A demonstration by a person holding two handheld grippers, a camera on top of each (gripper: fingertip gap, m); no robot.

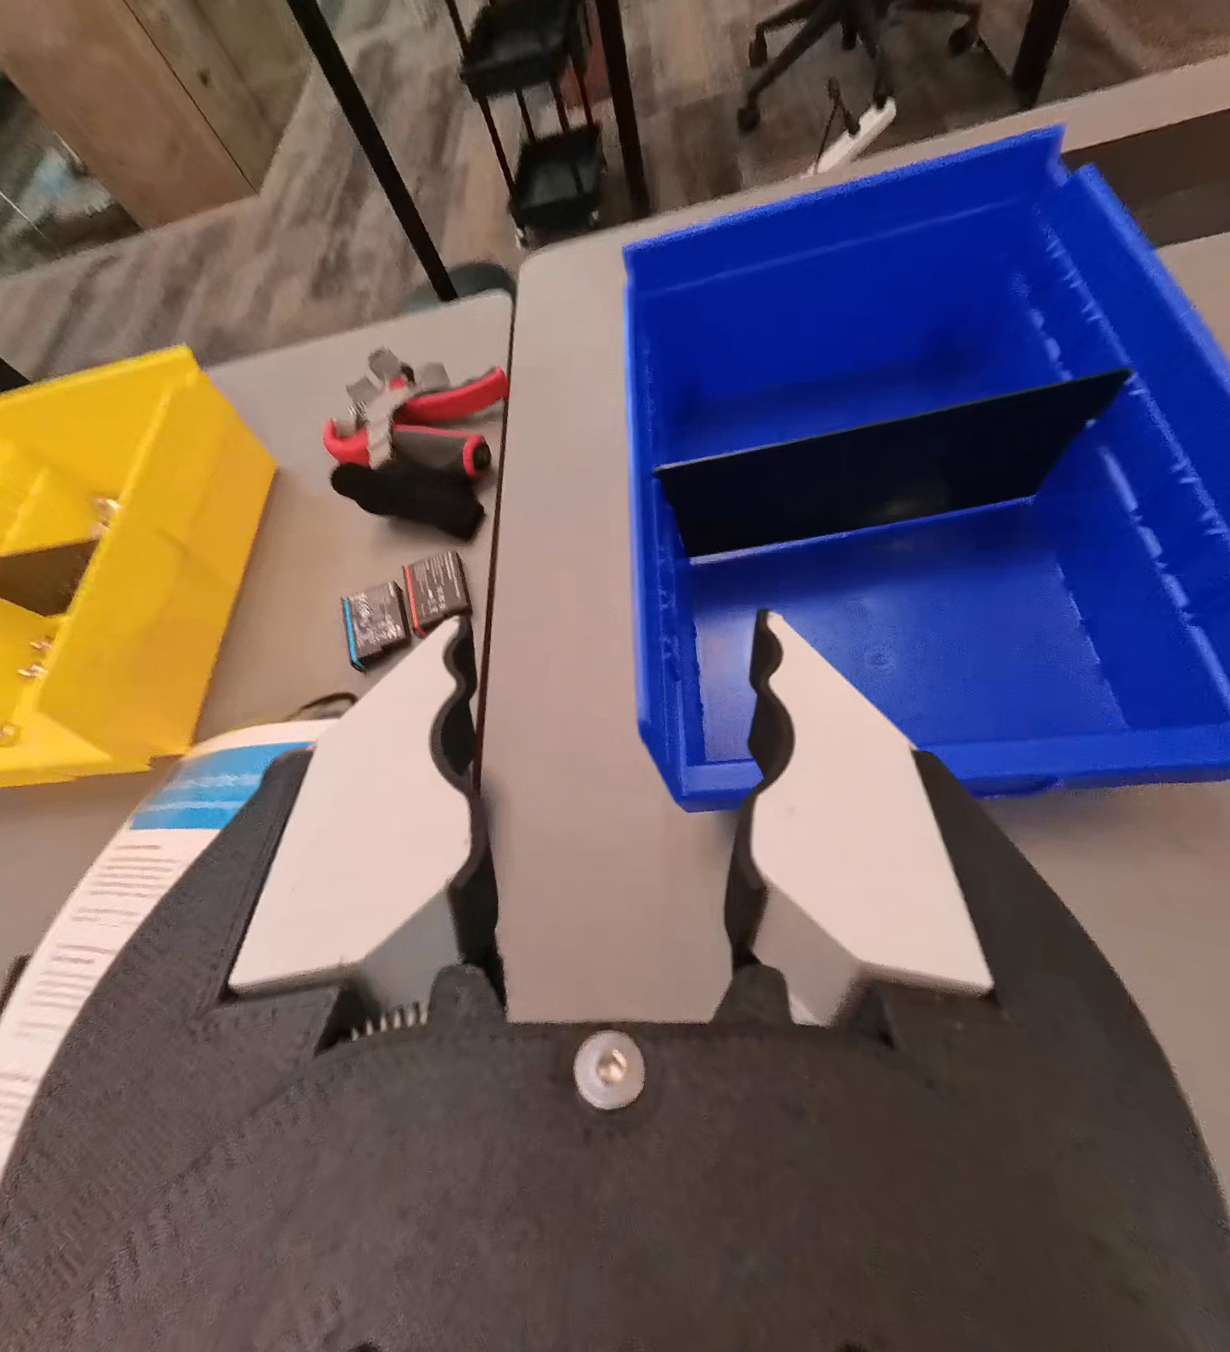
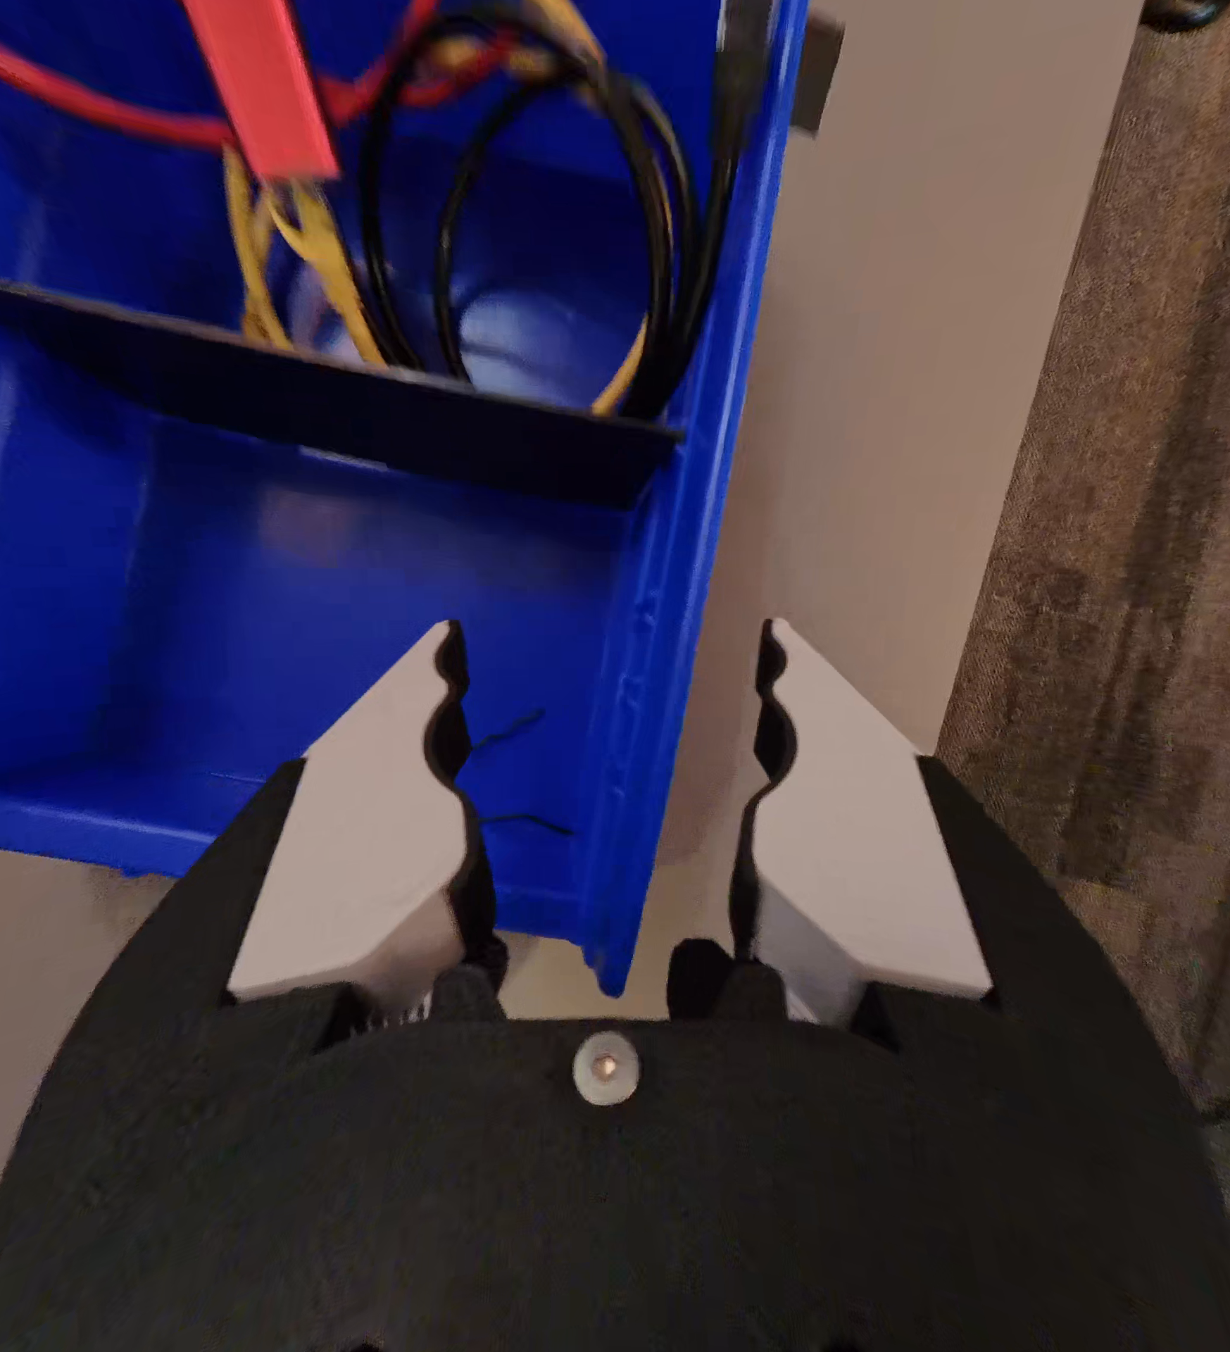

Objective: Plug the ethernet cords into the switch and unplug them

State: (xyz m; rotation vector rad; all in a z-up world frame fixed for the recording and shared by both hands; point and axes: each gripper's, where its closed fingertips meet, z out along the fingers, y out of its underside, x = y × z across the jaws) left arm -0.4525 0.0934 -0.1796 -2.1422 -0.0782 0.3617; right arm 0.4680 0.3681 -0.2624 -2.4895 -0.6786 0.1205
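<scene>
Left gripper [image 1: 612, 622]: wide open, empty | right gripper [image 2: 608, 625]: wide open, empty | advice: reach 11 o'clock over black divider [image 2: 319, 410] for coiled yellow-and-black ethernet cords [image 2: 560, 241], grip near plug | switch: unseen

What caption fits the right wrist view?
Open right tongs hover over blue bin holding coiled cords.

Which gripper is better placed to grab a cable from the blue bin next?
Probably right. The right gripper is open over a blue bin whose far compartment holds the cables. The left gripper is also open, but the bin it faces shows no cables.
</scene>
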